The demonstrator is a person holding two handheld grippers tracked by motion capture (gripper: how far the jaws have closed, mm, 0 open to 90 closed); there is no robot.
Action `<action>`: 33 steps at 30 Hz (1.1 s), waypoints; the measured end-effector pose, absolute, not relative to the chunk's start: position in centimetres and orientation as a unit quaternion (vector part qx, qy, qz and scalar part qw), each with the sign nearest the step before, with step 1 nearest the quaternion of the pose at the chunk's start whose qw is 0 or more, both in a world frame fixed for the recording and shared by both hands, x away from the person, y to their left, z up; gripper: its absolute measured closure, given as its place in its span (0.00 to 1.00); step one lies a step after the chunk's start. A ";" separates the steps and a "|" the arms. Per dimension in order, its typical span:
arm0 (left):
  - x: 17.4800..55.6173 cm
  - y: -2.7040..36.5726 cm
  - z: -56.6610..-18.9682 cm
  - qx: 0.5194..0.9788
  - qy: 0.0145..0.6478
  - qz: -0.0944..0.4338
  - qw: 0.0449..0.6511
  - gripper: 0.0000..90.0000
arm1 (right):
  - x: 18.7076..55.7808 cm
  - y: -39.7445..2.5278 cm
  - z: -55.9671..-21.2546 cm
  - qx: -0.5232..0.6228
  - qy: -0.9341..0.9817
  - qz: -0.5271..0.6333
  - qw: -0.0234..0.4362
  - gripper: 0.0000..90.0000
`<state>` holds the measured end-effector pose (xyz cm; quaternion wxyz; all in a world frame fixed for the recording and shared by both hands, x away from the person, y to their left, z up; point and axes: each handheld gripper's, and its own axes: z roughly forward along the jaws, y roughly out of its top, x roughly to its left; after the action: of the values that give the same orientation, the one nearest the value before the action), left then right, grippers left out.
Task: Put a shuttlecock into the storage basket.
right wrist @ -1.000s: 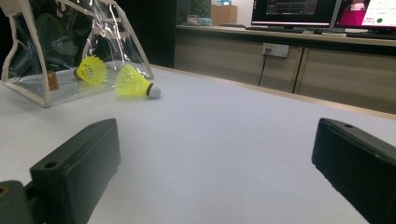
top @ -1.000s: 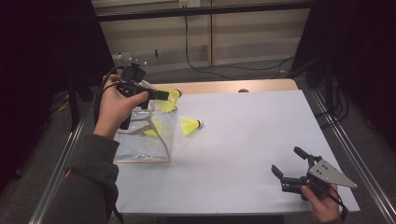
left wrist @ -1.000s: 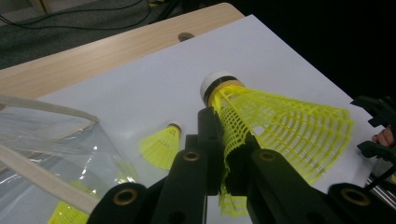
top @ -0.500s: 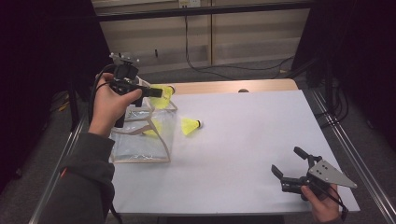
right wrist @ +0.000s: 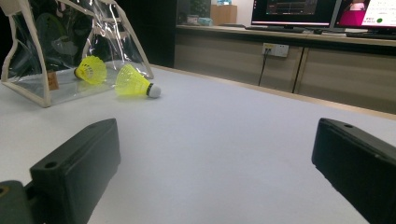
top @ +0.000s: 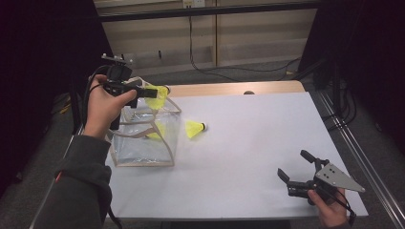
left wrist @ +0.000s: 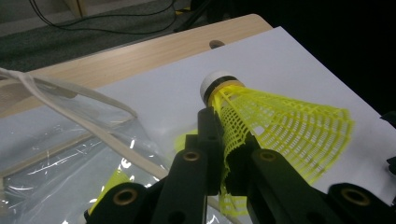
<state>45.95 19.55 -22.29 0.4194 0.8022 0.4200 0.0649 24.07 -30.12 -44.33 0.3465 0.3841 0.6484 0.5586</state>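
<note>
Three yellow plastic-skirted shuttlecocks are showing. Left tongs [top: 152,92] are pinching one yellow mesh shuttlecock with a white cork [left wrist: 275,122] by its skirt, jaws closed narrow on the mesh, and are holding it in the air above the open mouth of the clear plastic bag with beige trim [top: 143,138]. A second yellow shuttlecock [right wrist: 92,69] is lying inside that bag, seen through the film. A third yellow shuttlecock [top: 195,128] is lying on its side on the desk just beside the bag, cork pointing away from it. Right tongs [top: 297,169] are resting low near the desk's front right corner, jaws spread wide and holding nothing, well apart from the bag. White sheet [top: 258,143] is covering the desk, with bare wood [top: 239,88] showing along the far edge. Dark room around; wall panels and cables are running behind.
</note>
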 end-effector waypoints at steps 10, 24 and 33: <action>46.1 20.3 -22.2 0.797 0.428 0.072 0.420 0.97 | 24.0 -30.1 -44.3 0.384 0.648 0.558 0.347 0.01; 46.5 21.6 -22.2 0.792 0.441 0.085 0.413 0.97 | 24.0 -30.1 -44.3 0.385 0.648 0.559 0.346 0.01; 46.7 22.6 -22.4 0.786 0.453 0.093 0.411 0.97 | 24.0 -30.1 -44.3 0.385 0.648 0.559 0.346 0.01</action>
<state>46.70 22.58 -22.39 0.4110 0.7858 0.4527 0.0933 24.05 -30.14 -44.34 0.3463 0.3850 0.6478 0.5587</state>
